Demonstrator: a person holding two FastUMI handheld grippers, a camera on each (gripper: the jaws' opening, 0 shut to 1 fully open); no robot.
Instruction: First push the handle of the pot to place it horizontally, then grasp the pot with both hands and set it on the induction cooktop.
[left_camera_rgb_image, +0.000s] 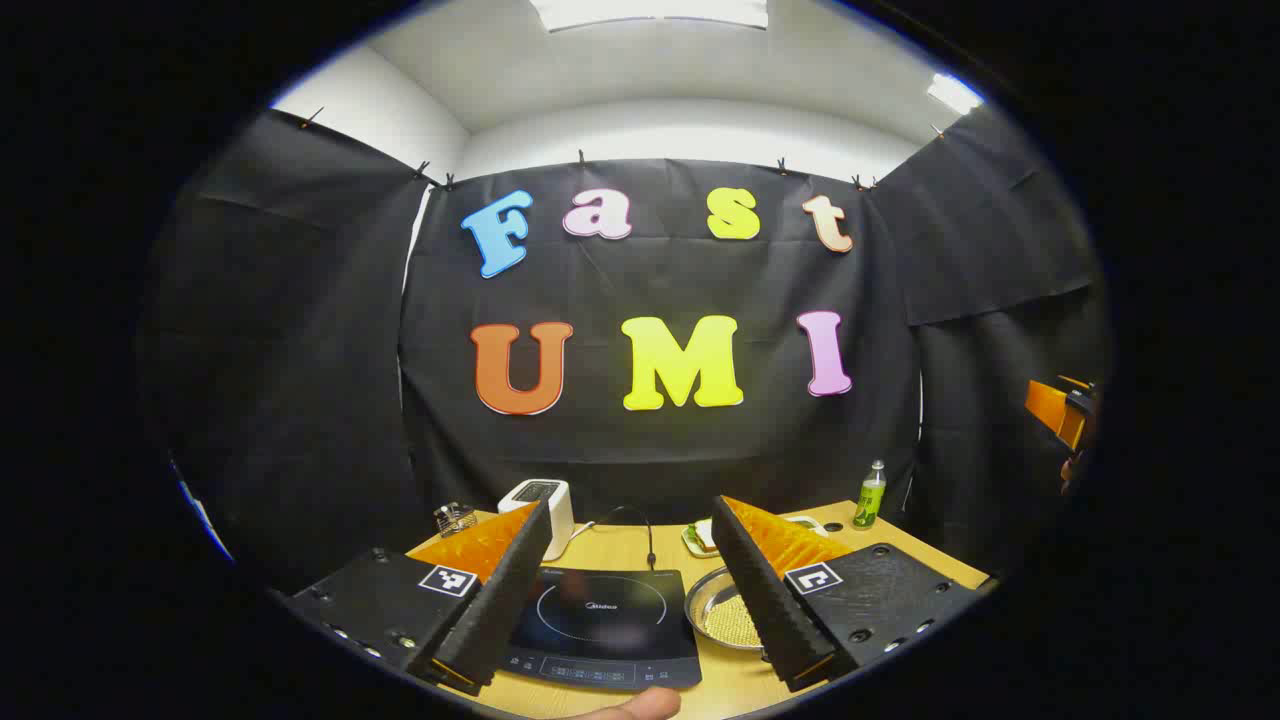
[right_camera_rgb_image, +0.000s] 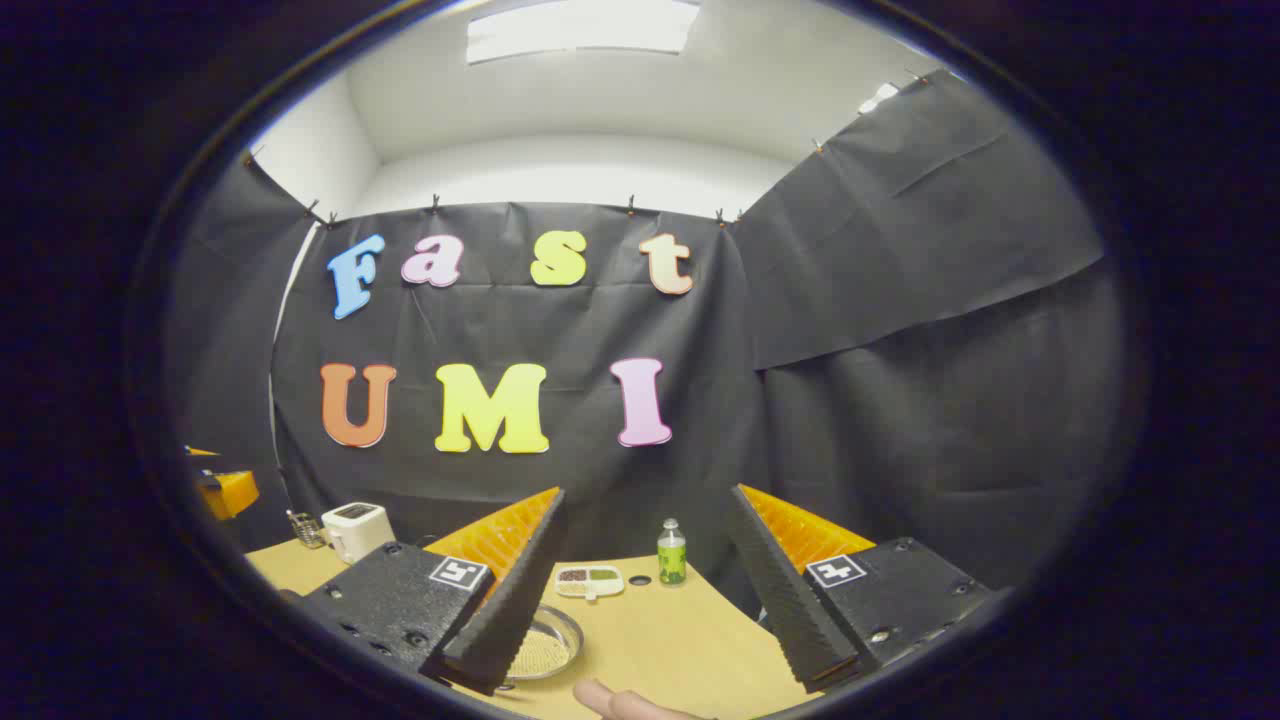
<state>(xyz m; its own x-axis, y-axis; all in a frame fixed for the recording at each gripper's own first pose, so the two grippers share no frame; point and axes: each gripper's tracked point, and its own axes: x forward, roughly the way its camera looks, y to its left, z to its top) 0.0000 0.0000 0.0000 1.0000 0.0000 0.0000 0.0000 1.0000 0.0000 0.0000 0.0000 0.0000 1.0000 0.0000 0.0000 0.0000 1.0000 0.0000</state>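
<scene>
Left gripper hangs wide apart above the induction cooktop, nothing gripped. Right gripper gapes too, over the surface. Pot untouched beside the cooktop; everything's left, I'd say.

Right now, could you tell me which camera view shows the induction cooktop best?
The left gripper view shows it best: the induction cooktop lies flat on the wooden table, between that gripper's open fingers, with its round cooking zone and front control strip visible. In the right gripper view I cannot make out the cooktop; the round metal dish appears there instead.
</scene>
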